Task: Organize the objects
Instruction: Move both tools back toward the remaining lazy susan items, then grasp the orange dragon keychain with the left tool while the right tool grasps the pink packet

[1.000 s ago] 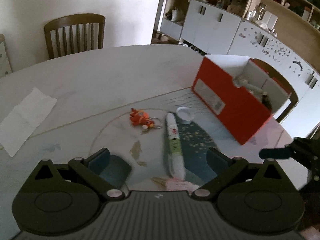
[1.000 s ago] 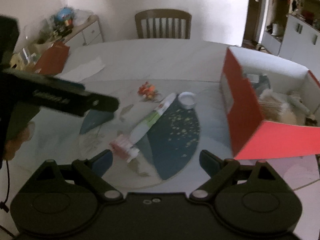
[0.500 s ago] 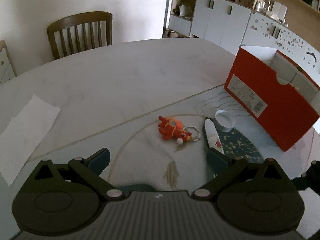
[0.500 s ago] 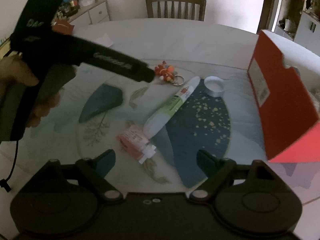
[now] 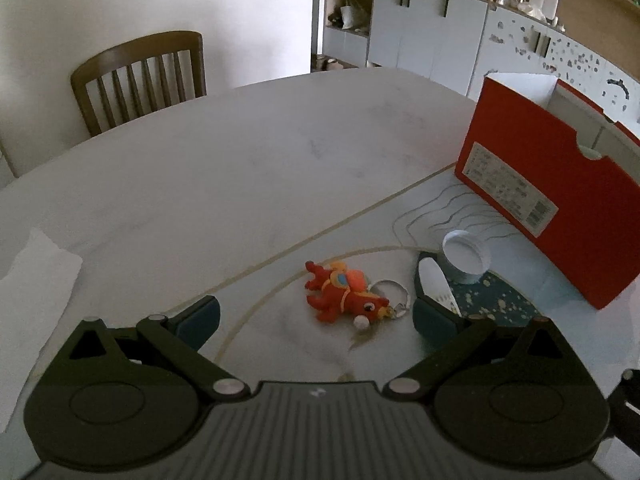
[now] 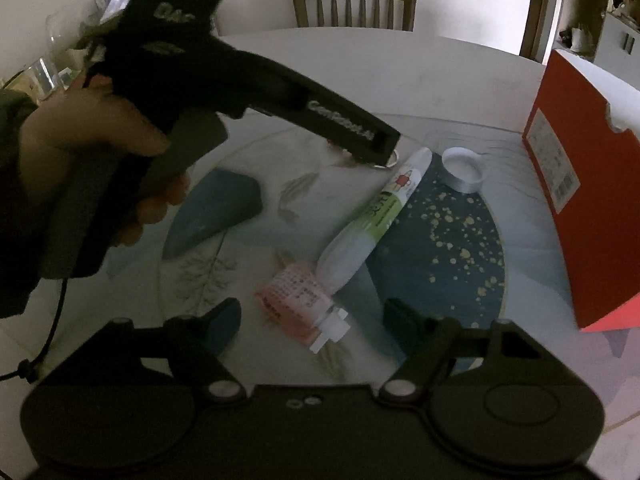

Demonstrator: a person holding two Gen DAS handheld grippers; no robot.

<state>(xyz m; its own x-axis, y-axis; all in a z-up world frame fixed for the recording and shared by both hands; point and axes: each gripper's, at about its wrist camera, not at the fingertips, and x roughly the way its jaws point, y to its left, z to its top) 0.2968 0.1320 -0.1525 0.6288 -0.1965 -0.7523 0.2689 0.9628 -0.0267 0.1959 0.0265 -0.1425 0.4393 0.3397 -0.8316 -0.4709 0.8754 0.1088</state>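
Straddling red keychain toy [image 5: 345, 299] with my left claw [image 5: 316, 316], jaws wide | toy lies centre frame, long axis slanting lower right | right claw [image 6: 312, 318] closing, nothing gripped, over pink bottle [image 6: 300, 305]

A: Item one, left gripper [image 6: 376, 148], side of its black body: pale lettering, reads roughly "GenRobot.AI". Higher on the housing, a blurred mark beginning "DAS".

B: Item two, red box [image 5: 560, 184], at the right edge of the table [image 5: 240, 168]: white label [image 5: 506, 192] with printed lines and barcode; nothing legible.

A: Item three, tube [image 6: 372, 216], mid-table: green band, white characters, unreadable. Red figure near the tip.

B: Item four, pink bottle [image 6: 298, 300], beside the tube's wide end: fine print, too small to read.
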